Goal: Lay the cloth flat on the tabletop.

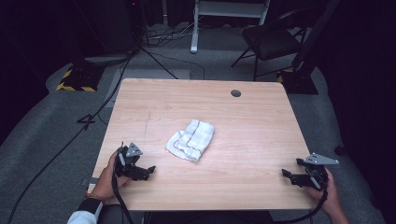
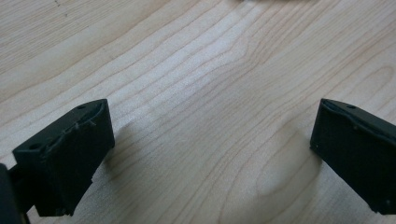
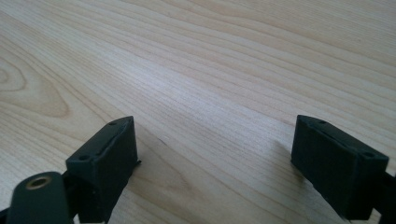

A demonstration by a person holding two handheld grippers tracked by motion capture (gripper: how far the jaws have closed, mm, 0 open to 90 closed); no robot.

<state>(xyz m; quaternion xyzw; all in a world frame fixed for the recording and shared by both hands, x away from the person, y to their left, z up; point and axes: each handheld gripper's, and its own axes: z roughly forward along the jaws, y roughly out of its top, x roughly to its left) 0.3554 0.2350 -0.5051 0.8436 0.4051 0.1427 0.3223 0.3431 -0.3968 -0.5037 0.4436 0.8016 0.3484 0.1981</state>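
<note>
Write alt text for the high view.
A crumpled white cloth lies mid-table on a light wooden table, untouched. The left gripper and right gripper, hand-held, rest near the front corners with jaws open and nothing between them.

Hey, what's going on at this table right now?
A person holds a gripper in each hand near the table's front edge. The left gripper and right gripper both have jaws open, nothing between them. A crumpled white cloth lies untouched mid-table, closer to the left gripper.
</note>
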